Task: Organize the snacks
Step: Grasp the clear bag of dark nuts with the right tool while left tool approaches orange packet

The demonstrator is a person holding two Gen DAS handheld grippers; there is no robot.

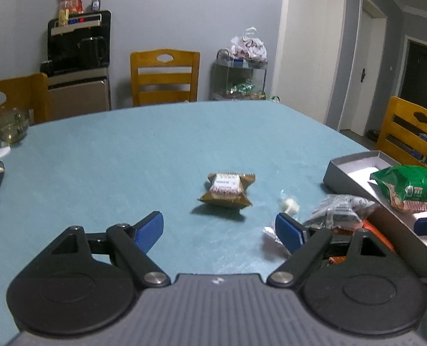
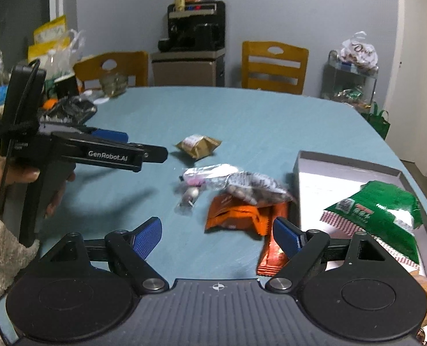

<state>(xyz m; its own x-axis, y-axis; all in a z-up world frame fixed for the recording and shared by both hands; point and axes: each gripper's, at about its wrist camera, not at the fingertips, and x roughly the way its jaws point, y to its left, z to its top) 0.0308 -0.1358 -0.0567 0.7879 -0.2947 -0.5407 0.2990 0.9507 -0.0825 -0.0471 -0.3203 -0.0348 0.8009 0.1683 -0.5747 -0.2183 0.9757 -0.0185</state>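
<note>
Snack sort: both claws open, nothing picked

Left claw [image 1: 219, 232] hangs over bare tablecloth with its jaws spread wide and nothing between them. I read that as lining up on the gold-wrapped snack [image 1: 227, 190], which lies alone just ahead of the fingers, apart from the rest, so it is the easy first pick.

Right claw [image 2: 217, 238] is also wide open and empty. Ahead of it, an orange packet [image 2: 235, 214] sits at the near edge of a loose pile with a clear crinkly bag [image 2: 254, 187] lying over its far part. That overlap means I'd lift the top bag first or risk dragging both.

Grey box [image 2: 349, 163] stands at the right edge of the table [image 2: 256, 115], just beside the pile. A green bag [image 2: 380, 207] already lies in it, so I take the box as the drop spot. Short carry from the pile, longer from the gold one.
</note>
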